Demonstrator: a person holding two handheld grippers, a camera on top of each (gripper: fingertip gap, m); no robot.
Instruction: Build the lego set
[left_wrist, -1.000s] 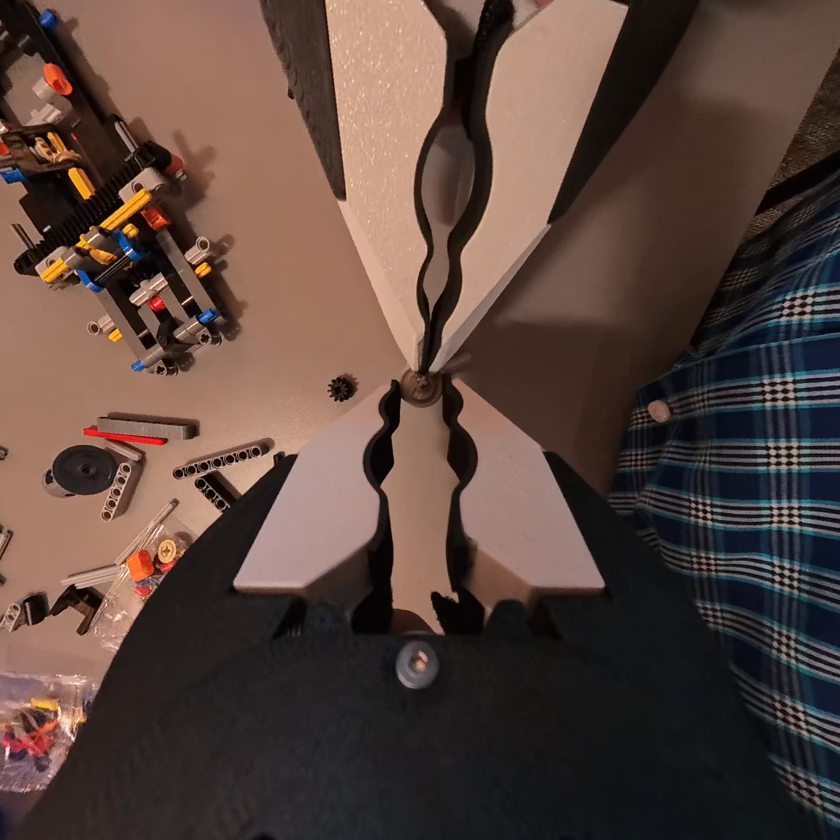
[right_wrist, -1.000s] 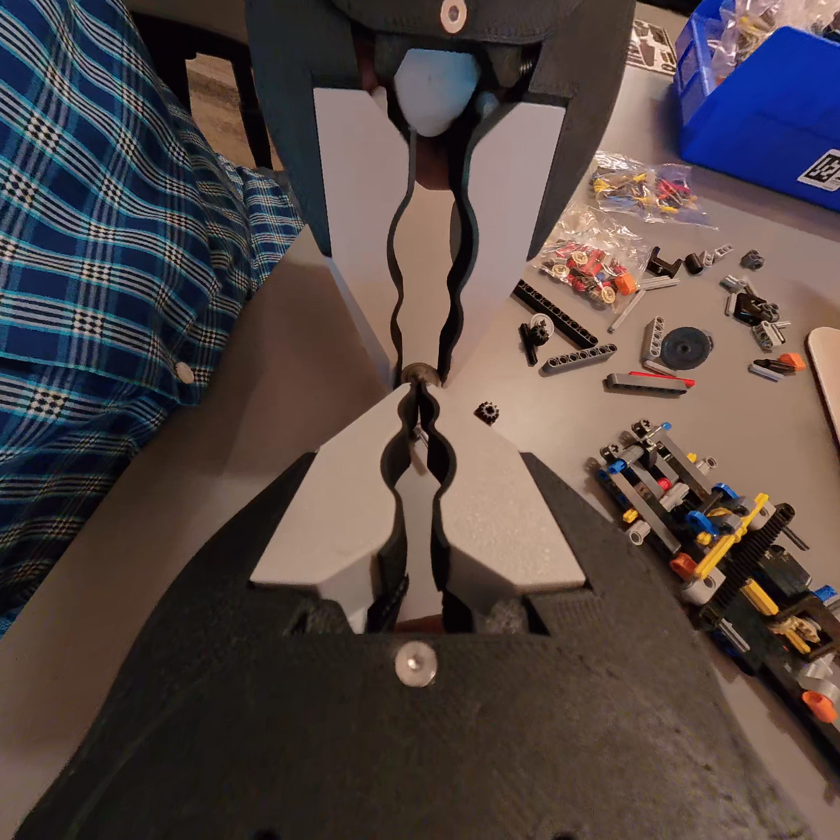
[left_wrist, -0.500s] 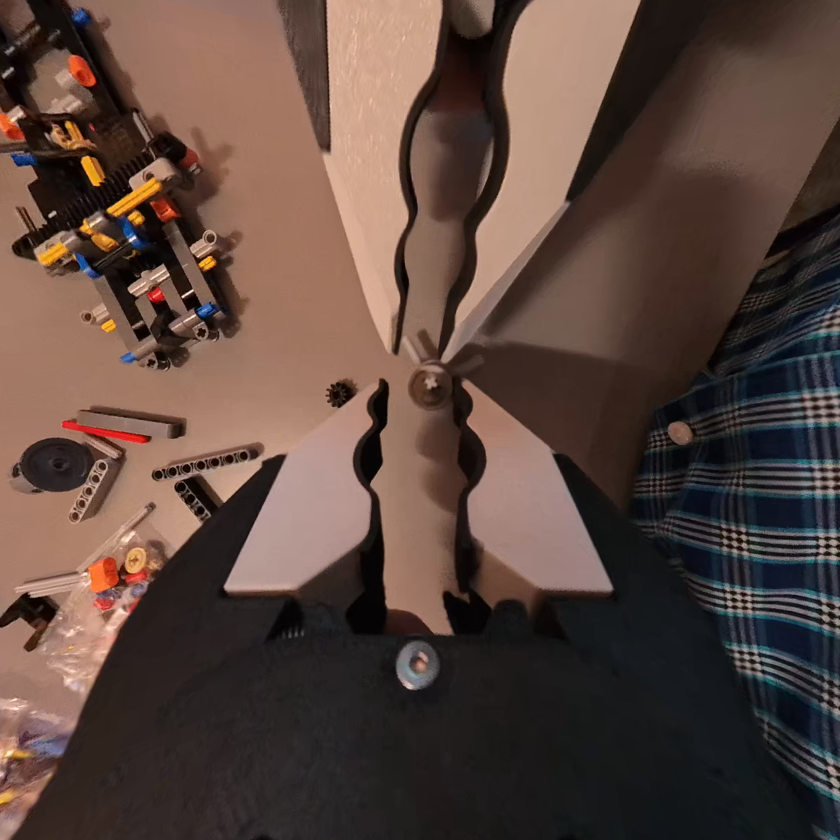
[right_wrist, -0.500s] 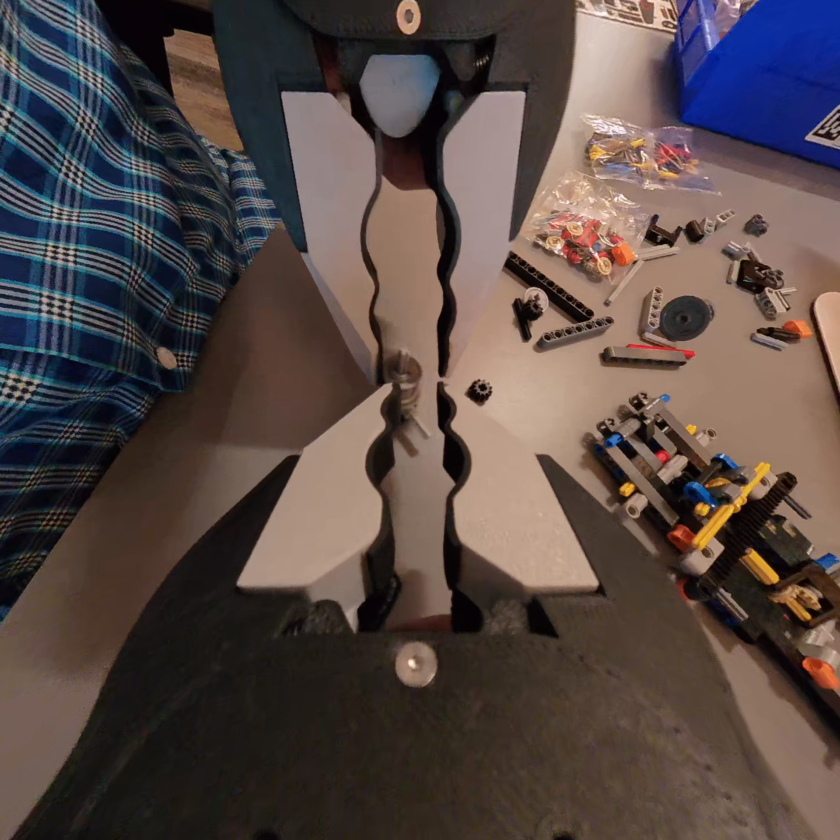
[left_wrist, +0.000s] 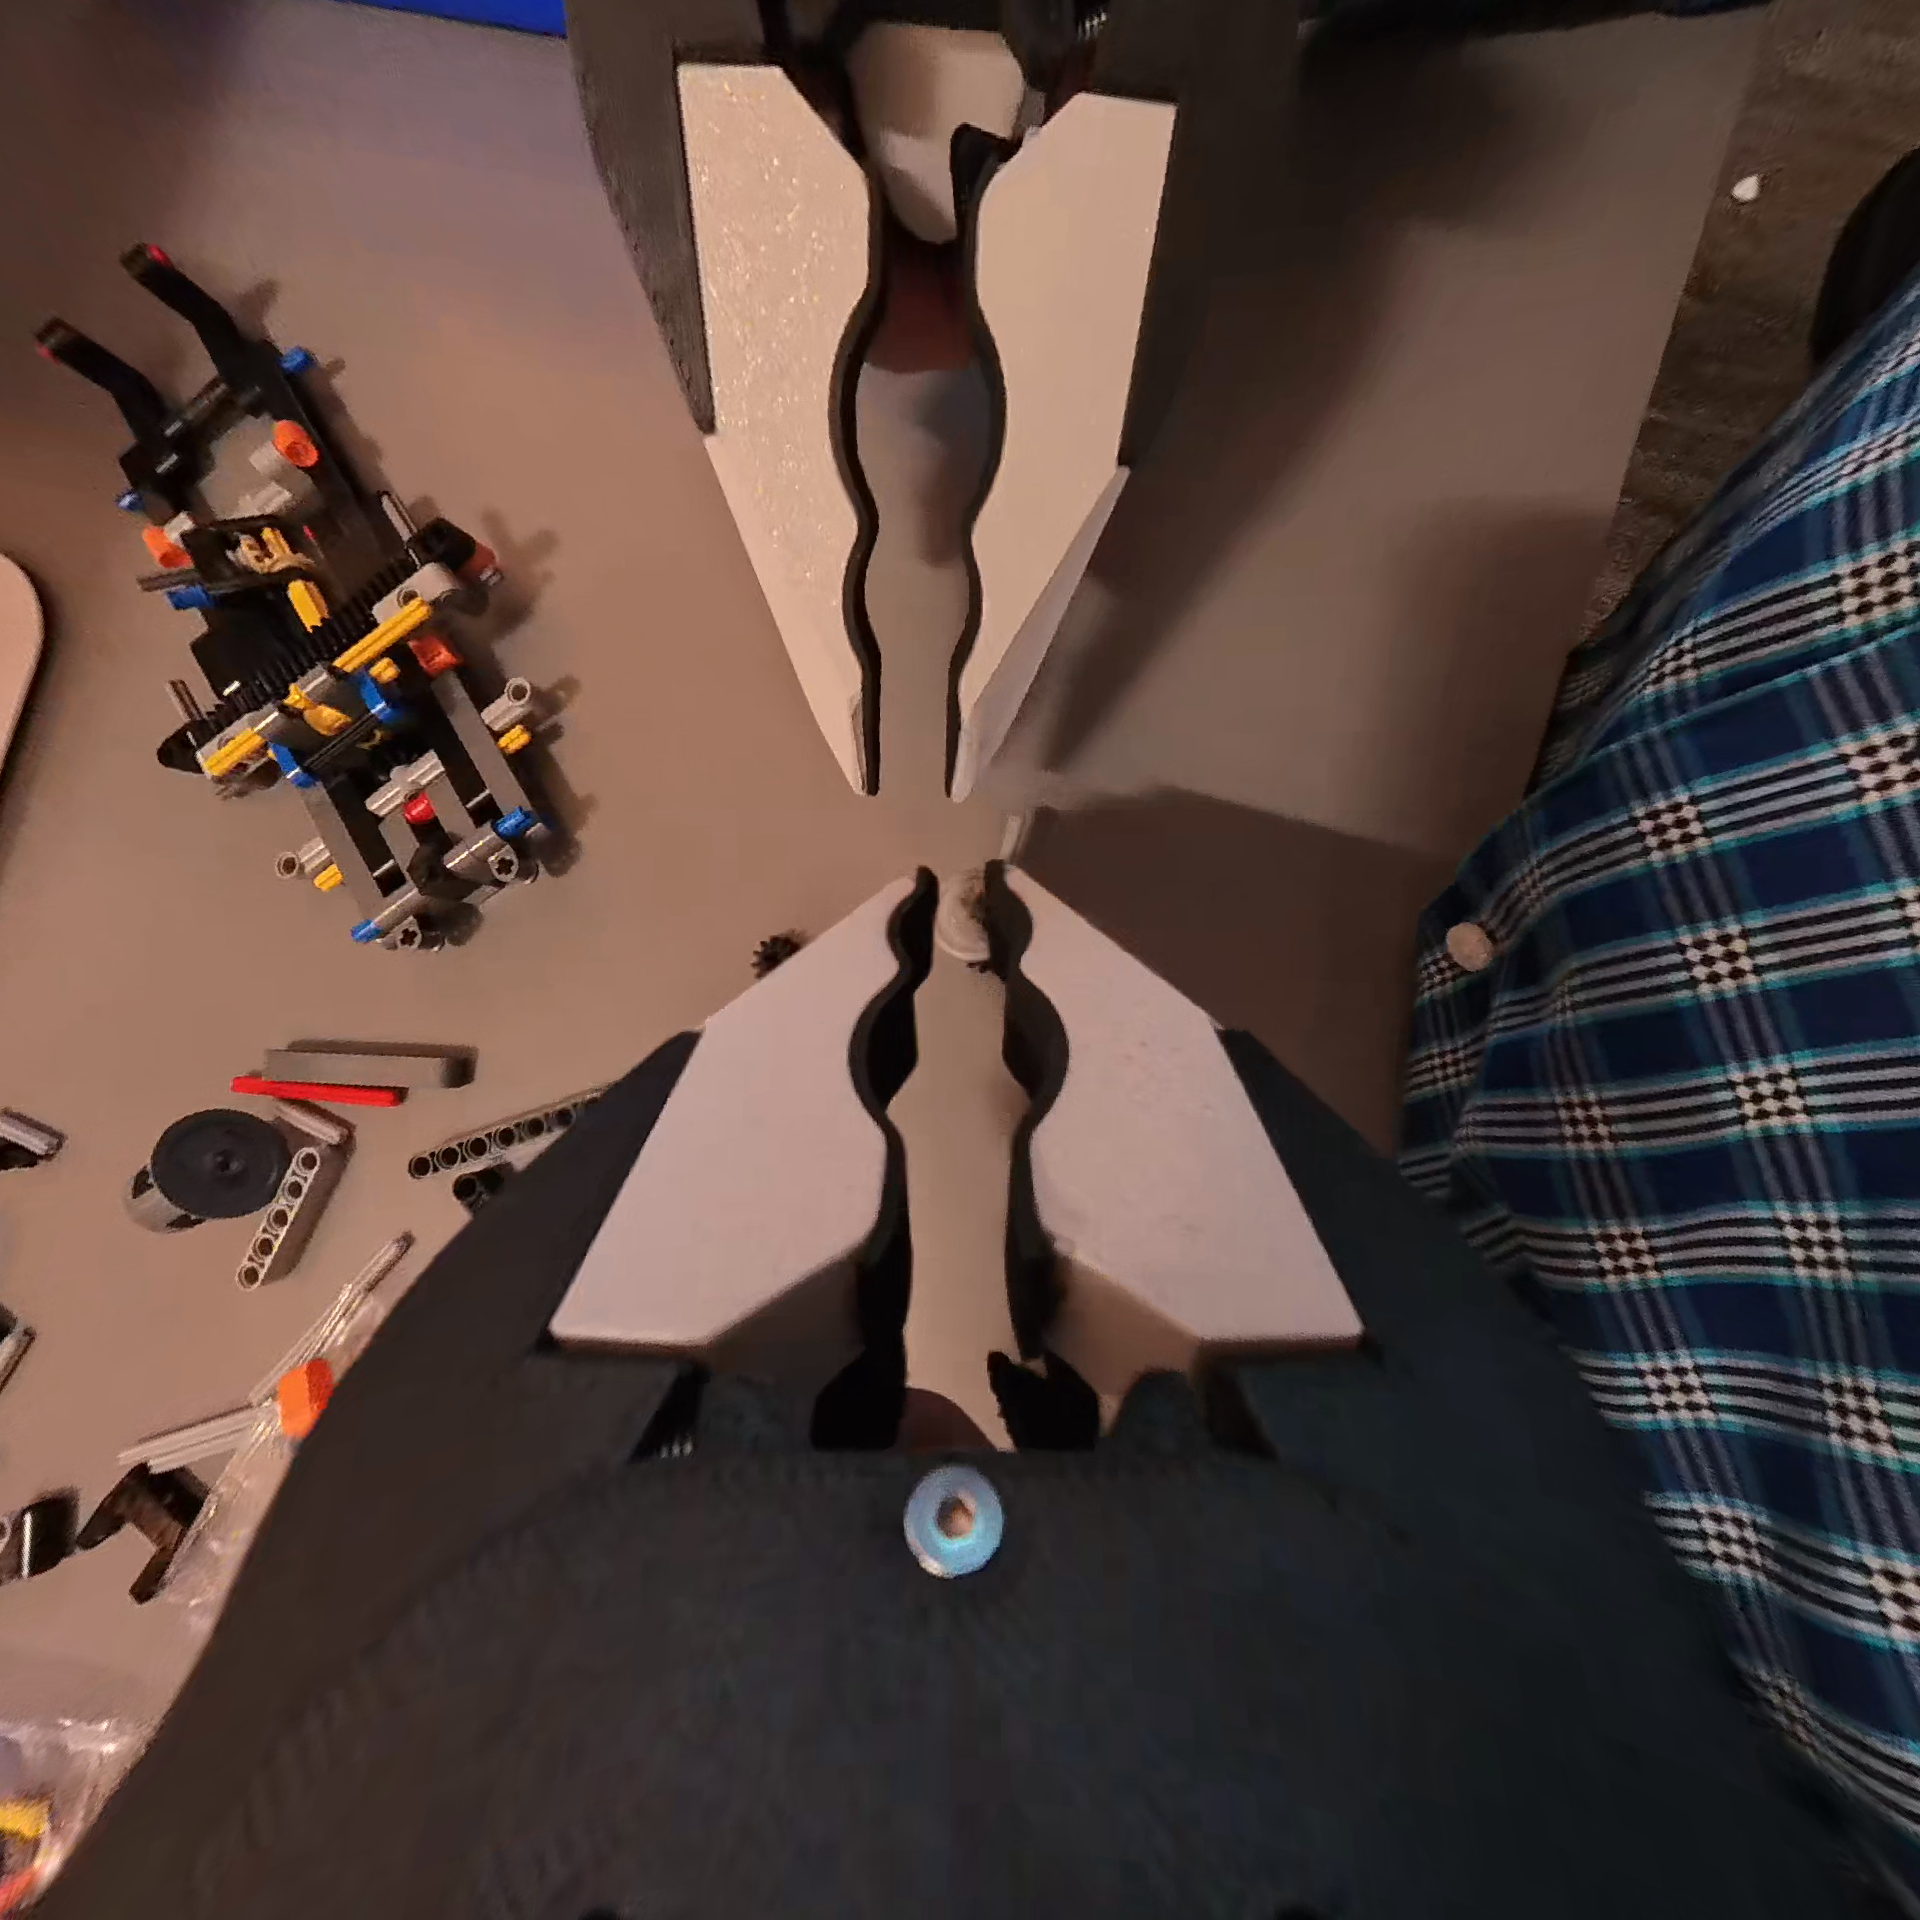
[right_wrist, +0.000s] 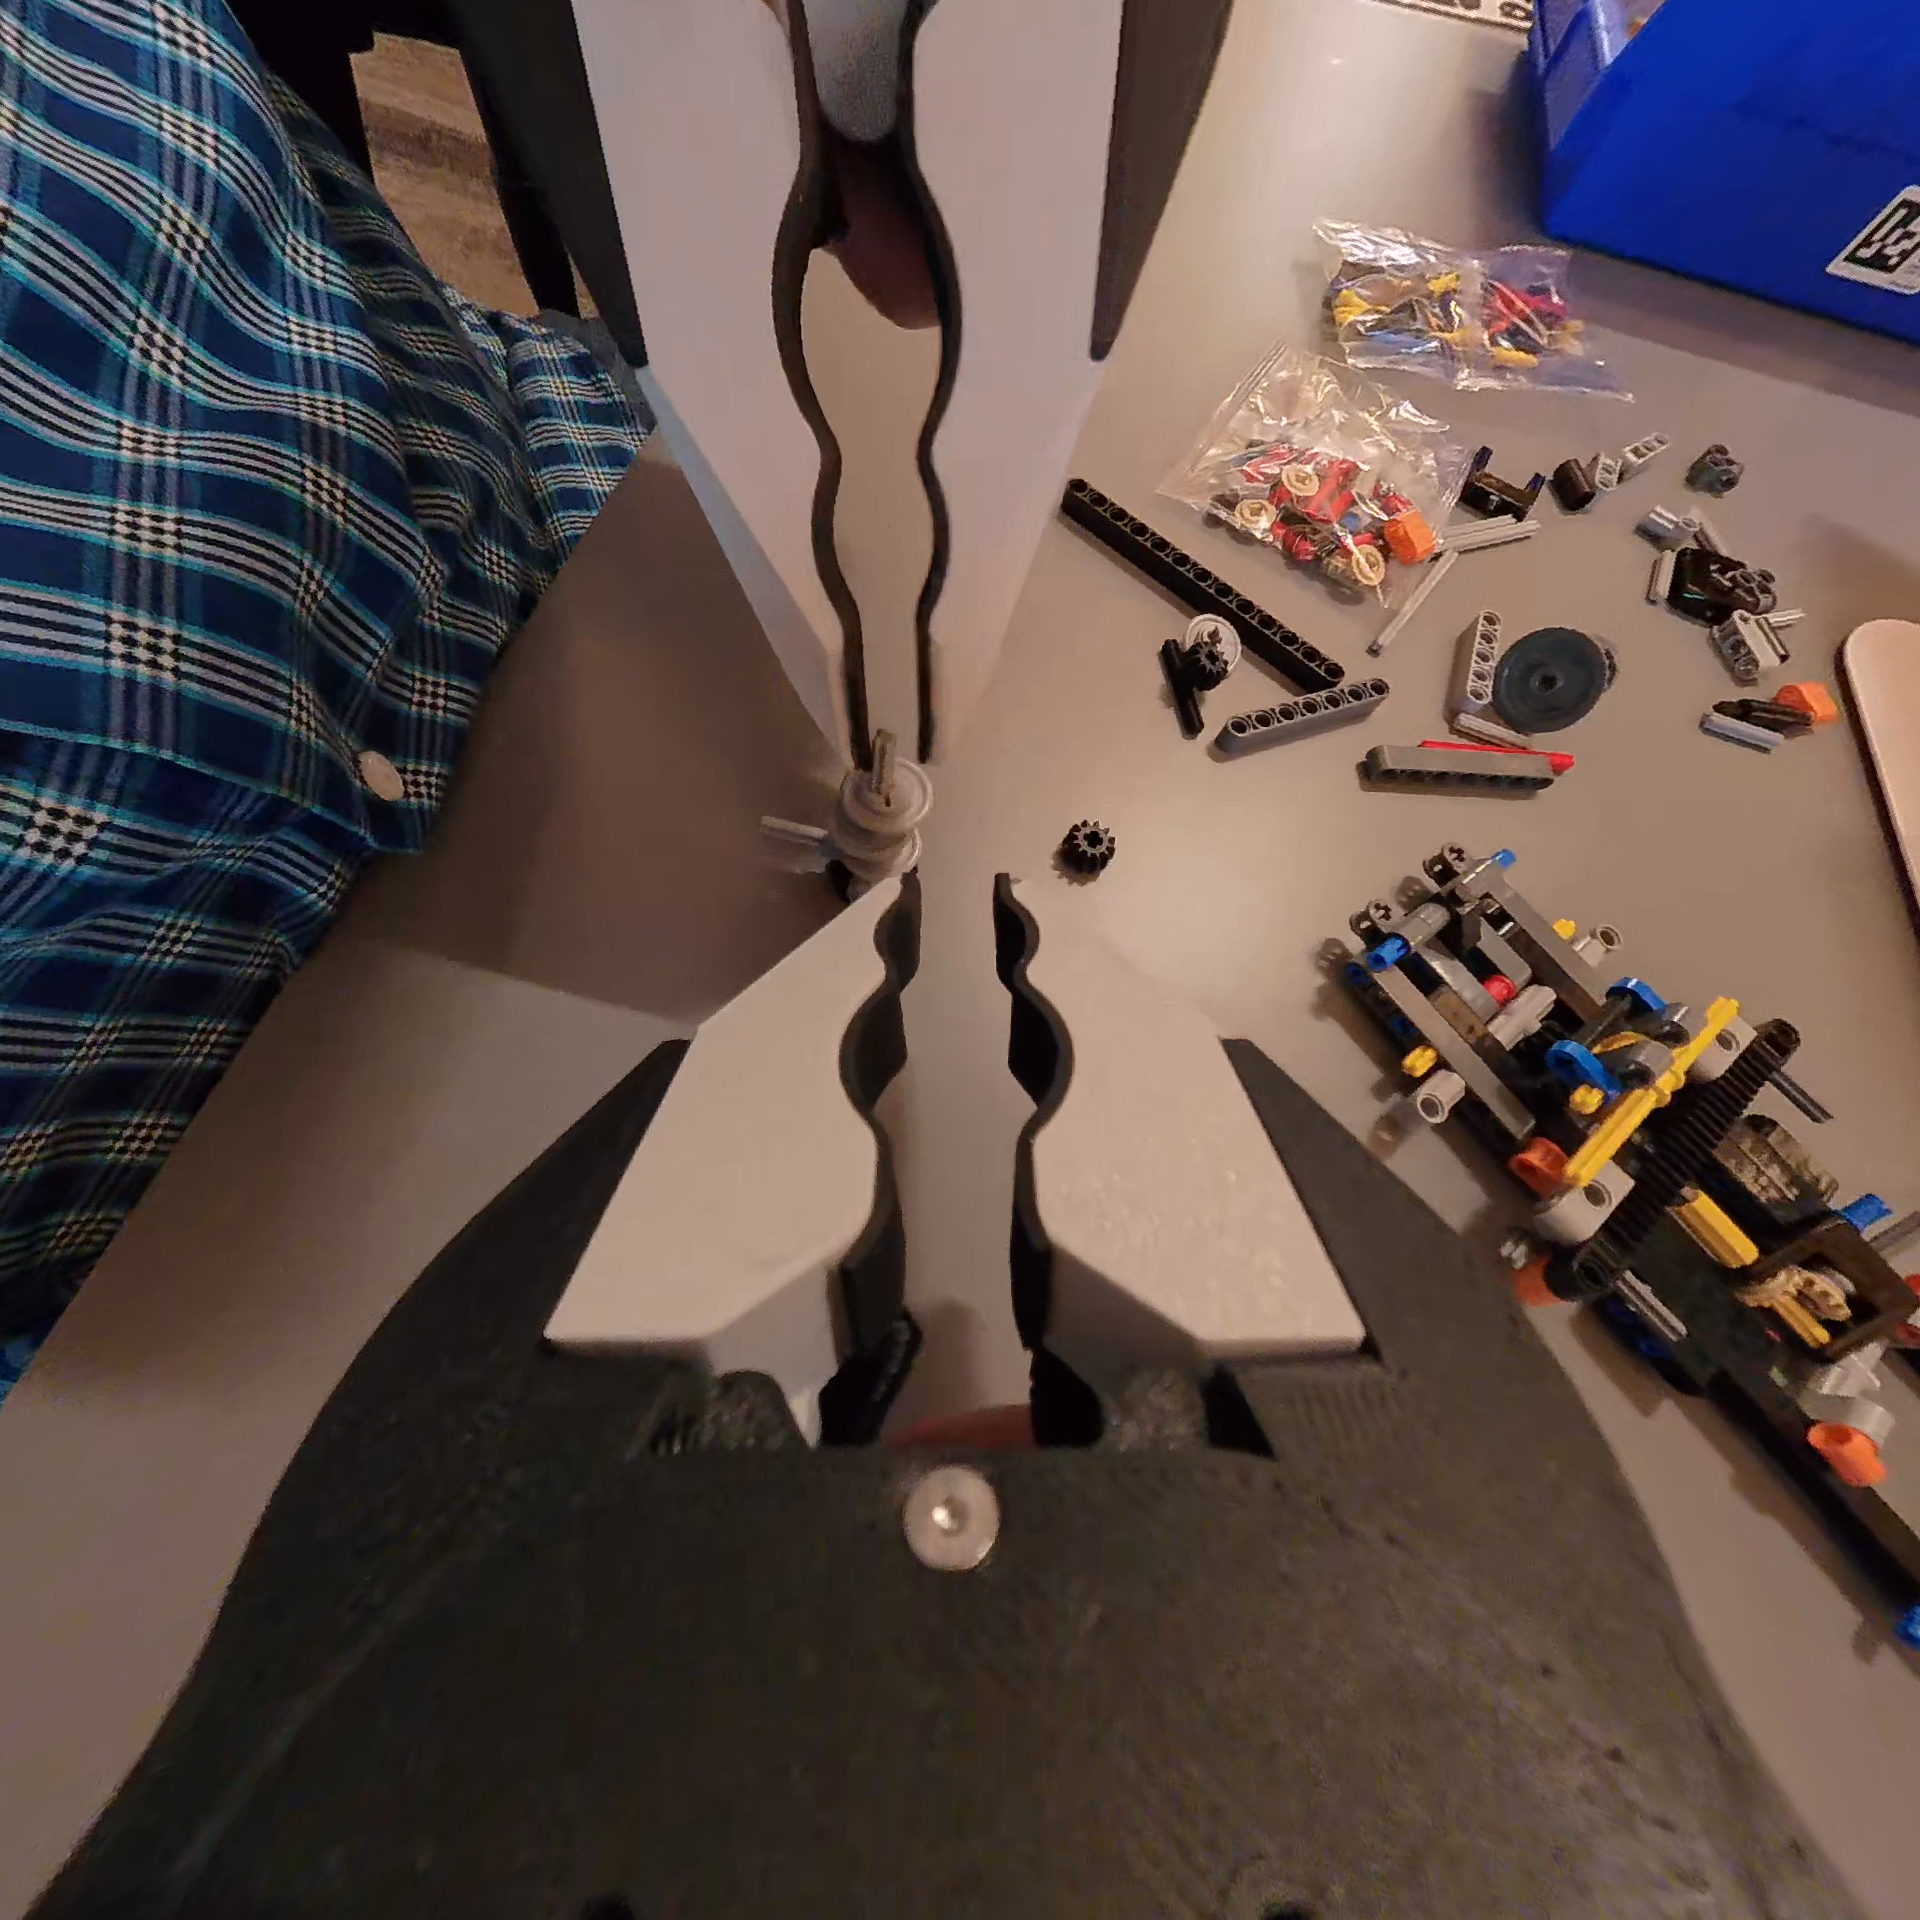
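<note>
Tongs: left tongs clamped on small grey pulley-and-axle piece at tips, above bench. Right tongs apart, empty, tips just beside piece, not touching. Half-built lego chassis well apart on bench.

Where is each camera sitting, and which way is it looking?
Left wrist view: sits on the left hand-held gripper, looking along its fingers down at the table; the gripper pinches a small grey axle piece, and a plaid shirt shows.
Right wrist view: sits on the right hand-held gripper, open, facing the other way; the shirt shows here too.
Both share: the opposite gripper, the grey piece, a tiny black gear, the half-built model.
</note>
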